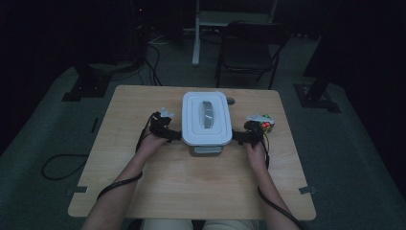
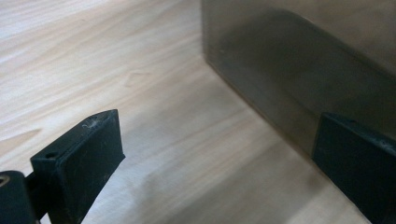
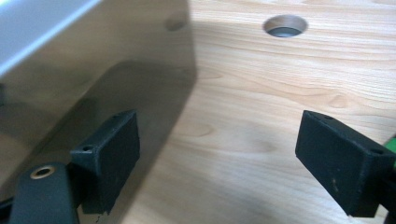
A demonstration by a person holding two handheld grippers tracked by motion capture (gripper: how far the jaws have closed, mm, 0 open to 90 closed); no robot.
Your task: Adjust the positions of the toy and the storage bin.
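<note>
White lidded container (image 1: 207, 118) sat mid-surface (image 1: 191, 187); left tool (image 1: 173, 135) and right tool (image 1: 239, 136) flanked its near corners, each with jaws spread, holding nothing.

- A dim lab or recording room rather than a home: the surroundings past the table (image 1: 191, 187) fall off into near-black, as if hung with dark curtains.
- The floor is plain grey carpet (image 1: 344, 158), with loose black cables (image 1: 57, 165) trailing across it.
- Dark stand bases (image 1: 86, 86) sit at the left and right, like equipment supports.
- 1 black folding chair (image 1: 249, 48) stands behind the table beside a white frame leg (image 1: 196, 33).
- The light wooden tabletop has a round cable hole (image 3: 285, 25), as an office desk does.
</note>
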